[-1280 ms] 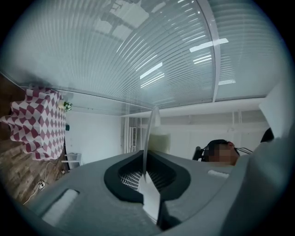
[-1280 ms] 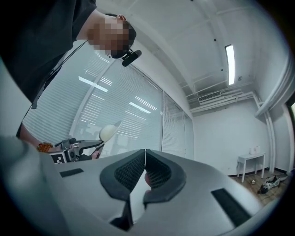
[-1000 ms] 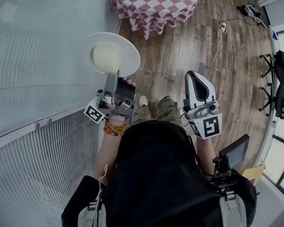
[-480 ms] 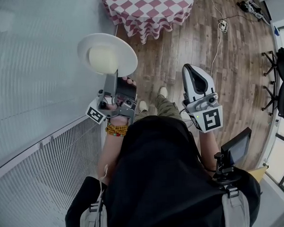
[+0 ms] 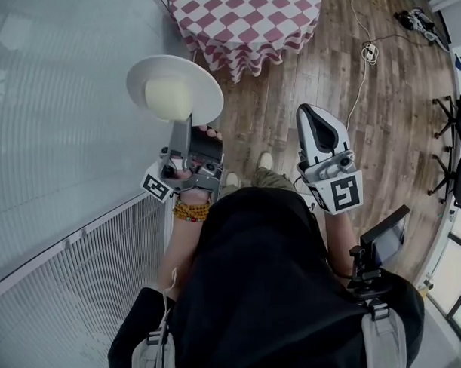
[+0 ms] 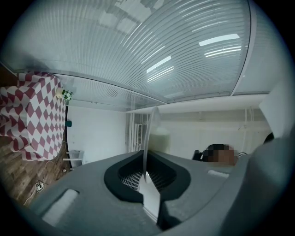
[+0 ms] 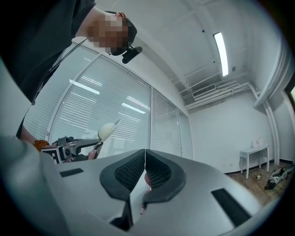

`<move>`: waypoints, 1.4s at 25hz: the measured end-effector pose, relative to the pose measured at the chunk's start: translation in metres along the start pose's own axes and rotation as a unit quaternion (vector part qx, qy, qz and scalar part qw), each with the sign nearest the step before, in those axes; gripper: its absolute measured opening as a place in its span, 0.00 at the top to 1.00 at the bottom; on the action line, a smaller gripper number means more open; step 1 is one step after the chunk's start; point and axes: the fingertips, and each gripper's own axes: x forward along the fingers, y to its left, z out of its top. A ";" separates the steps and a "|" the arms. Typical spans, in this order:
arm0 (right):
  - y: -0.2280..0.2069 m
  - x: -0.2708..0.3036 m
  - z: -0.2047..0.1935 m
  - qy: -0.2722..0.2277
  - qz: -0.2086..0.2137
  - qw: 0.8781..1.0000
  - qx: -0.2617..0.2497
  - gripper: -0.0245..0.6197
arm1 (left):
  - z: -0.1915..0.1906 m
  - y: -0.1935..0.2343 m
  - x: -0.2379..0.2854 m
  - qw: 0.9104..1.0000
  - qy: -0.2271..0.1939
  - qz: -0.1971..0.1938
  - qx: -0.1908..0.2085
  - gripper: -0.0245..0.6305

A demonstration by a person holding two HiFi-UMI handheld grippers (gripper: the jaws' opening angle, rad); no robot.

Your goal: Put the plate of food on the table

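The left gripper (image 5: 183,125), a grey plastic tool with ribbed black pads, is clamped on the rim of a round white plate (image 5: 205,96). In the left gripper view the plate shows edge-on as a thin pale sliver rising from between jaws that are nearly together. The plate is smooth and shallow with a broad flat brim. It carries a pale, rounded mound of food (image 5: 167,97) in its middle and is held out in the air ahead of the person, well apart from the round surface (image 5: 247,20). That surface is draped in a red-and-white checked cloth that hangs in soft folds down to the wooden plank floor (image 5: 325,70). The right gripper (image 5: 309,113) has a smooth white and dark shell. Its jaws are pressed together with nothing between them, and it is held beside the person's body. A ribbed glass wall (image 5: 62,110) runs along the left.
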 end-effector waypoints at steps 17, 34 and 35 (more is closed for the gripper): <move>-0.084 0.072 -0.042 0.021 0.021 0.999 0.013 0.95 | 0.039 0.081 0.047 0.997 -0.038 0.050 0.040 0.93; -0.112 0.172 -0.039 0.027 -0.011 1.000 0.001 0.94 | 0.120 0.151 0.126 0.997 -0.010 0.074 0.028 0.93; -0.115 0.181 -0.042 0.028 -0.013 1.000 -0.001 0.95 | 0.129 0.160 0.130 0.997 -0.008 0.077 0.032 0.93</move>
